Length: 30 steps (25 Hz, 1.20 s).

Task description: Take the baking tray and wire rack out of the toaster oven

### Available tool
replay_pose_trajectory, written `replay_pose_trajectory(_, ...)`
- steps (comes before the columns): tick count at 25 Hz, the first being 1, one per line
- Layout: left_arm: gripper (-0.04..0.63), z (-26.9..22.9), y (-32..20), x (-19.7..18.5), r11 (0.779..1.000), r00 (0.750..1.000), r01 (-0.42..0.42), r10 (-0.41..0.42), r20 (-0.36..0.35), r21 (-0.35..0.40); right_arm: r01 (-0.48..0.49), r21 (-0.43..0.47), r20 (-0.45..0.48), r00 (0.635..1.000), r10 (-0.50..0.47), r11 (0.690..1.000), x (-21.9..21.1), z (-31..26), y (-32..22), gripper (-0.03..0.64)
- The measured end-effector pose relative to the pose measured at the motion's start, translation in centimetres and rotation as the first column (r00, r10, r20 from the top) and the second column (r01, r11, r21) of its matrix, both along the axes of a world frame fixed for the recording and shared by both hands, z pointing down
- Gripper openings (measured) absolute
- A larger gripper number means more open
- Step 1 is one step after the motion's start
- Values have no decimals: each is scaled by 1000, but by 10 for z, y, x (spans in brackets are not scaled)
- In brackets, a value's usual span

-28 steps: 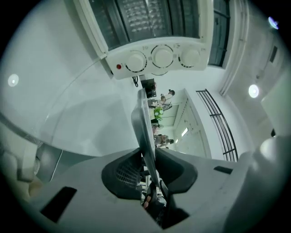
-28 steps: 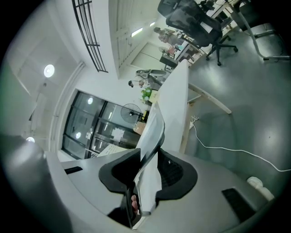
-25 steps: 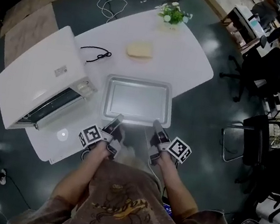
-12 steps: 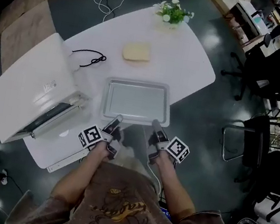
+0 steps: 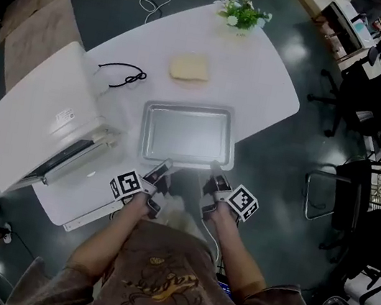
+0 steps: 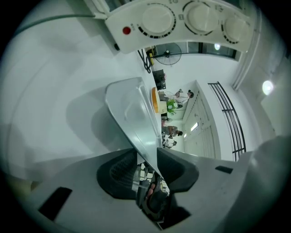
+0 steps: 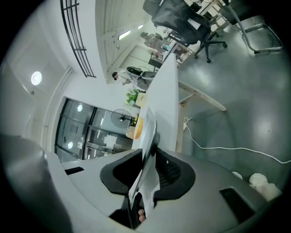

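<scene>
Both forearms reach fwd, side by side, and the grippers point a little down. L gripper [image 5: 163, 168]: jaws have just been opening, rim of baking tray [image 5: 188, 133] lies loose betw. the fingers. R gripper [image 5: 212, 181]: jaws have just been closing, fingers press on same rim.

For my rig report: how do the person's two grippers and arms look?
The left gripper and the right gripper match: grey bodies, with black pads in a fine mesh texture. Each carries a white cube printed with black square markers. The person wears a brown short-sleeved T-shirt with a yellowish print, and the forearms are bare.
</scene>
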<state>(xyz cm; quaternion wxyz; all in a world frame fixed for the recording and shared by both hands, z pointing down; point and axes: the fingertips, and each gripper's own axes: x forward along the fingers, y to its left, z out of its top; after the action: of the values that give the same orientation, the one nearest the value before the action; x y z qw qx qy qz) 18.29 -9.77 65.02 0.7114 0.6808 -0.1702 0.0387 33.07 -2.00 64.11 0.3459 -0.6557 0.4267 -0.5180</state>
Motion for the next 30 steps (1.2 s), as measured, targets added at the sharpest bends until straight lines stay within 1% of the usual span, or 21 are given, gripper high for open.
replay_pose_trajectory(6, 103, -4, 23, -1, 999, 999, -40, 40, -9, -11, -9, -35, 20, 1000, 10, 999, 1, 21, 2, 80)
replay_pose_trajectory(9, 100, -11, 28, -6, 999, 999, -31, 30, -30, -26, 14, -67, 22, 1000, -12, 998, -1, 34, 1, 80)
replay_pose_trajectory(11, 97, -17, 29, -9, 999, 999, -26, 25, -44, -18, 22, -91, 16, 1000, -20, 996, -1, 42, 1, 80)
replay_pose_trajectory(13, 97, -26, 30, -11, 1000, 998, -21, 21, -60, -2, 25, -96, -4, 1000, -25, 995, 0, 44, 0, 80)
replay_pose_trajectory(15, 97, -33, 28, -12, 1000, 997, 0, -1, -83, -6, 40, -92, -33, 998, -44, 995, 1, 43, -3, 99)
replay_pose_trajectory(18, 97, -35, 24, -22, 999, 997, 17, -15, -77, 31, 89, -86, -52, 994, -93, 992, -4, 39, -7, 161)
replay_pose_trajectory(20, 97, -38, 22, -28, 999, 996, 38, -34, -85, 36, 105, -83, -53, 993, -109, 991, -8, 37, -4, 173)
replay_pose_trajectory(23, 97, -44, 21, -39, 995, 995, 60, -54, -81, 74, 115, -80, -50, 992, -119, 990, -15, 31, 9, 178)
replay_pose_trajectory(26, 103, -57, 21, -49, 989, 991, 105, -95, -99, 106, 155, -69, -59, 985, -159, 985, -28, 21, 20, 179)
replay_pose_trajectory(28, 109, -66, 24, -58, 982, 987, 136, -123, -105, 129, 186, -55, -70, 979, -189, 981, -38, 11, 27, 179)
replay_pose_trajectory(30, 118, -77, 26, -71, 971, 982, 170, -153, -111, 167, 211, -25, -78, 974, -212, 977, -48, -1, 32, 179)
